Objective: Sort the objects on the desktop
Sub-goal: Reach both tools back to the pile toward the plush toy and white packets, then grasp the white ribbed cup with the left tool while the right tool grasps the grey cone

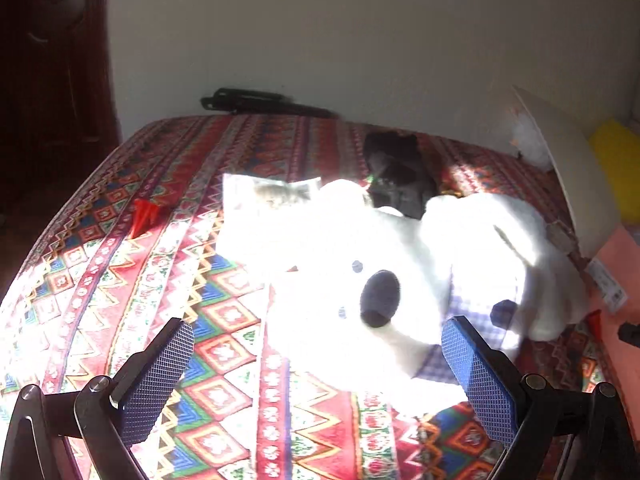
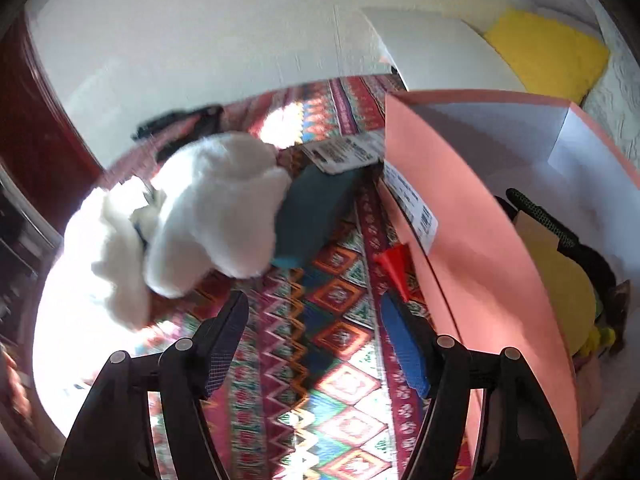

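Both hand-held grippers hang empty over the patterned cloth (image 1: 168, 280) on the counter, so the step in hand looks like an approach for the next pick. The left hand-held gripper (image 1: 318, 354) has its jaws spread wide, facing the white plush toy (image 1: 360, 280), whose dark nose sits between and just beyond the blue pads (image 1: 476, 364); nothing is pinched yet, and strong sunlight washes out much of the toy. Behind the toy lie a white paper (image 1: 256, 208) and a dark object (image 1: 400, 176) too blurred to name, with a small red piece (image 1: 146, 214) well off to the left. The right hand-held gripper (image 2: 314, 336) is also spread and holds nothing; it points along the cloth beside the pink box (image 2: 460, 240), with a red piece (image 2: 394, 266) just ahead of its blue pad, against the box wall. The box stands open and already holds a yellow item (image 2: 568, 280) and some dark things. A teal object (image 2: 312, 216) lies by the toy's back. The likely next move is for the left side to ease forward and close on the toy's soft head, taking enough bulk that the plush does not slip out, then carry it to the box.
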